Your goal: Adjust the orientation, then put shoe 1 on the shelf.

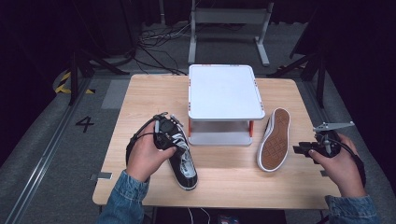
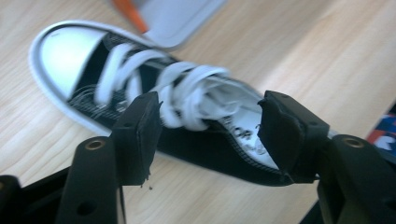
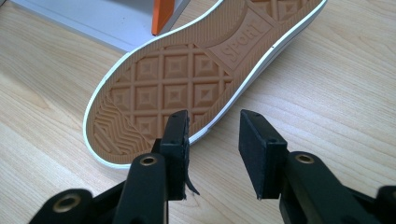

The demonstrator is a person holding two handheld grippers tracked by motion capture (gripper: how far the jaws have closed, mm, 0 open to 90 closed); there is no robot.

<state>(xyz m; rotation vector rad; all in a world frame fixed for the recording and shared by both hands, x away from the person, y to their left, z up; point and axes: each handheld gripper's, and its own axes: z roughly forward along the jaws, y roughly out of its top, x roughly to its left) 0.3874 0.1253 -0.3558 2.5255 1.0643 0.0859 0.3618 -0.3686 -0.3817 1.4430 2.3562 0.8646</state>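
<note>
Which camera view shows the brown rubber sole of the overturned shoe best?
The right gripper view: the brown rubber sole shows close, with diamond tread and "SPORT" lettering readable. The high view shows it whole but small.

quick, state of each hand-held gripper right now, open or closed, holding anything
Left hand-held gripper: open, jaws either side of the black sneaker, not closed on it.
Right hand-held gripper: open, holding nothing, near the sole-up shoe.

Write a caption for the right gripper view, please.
Open right gripper over the table, beside an overturned shoe showing its brown sole.
</note>
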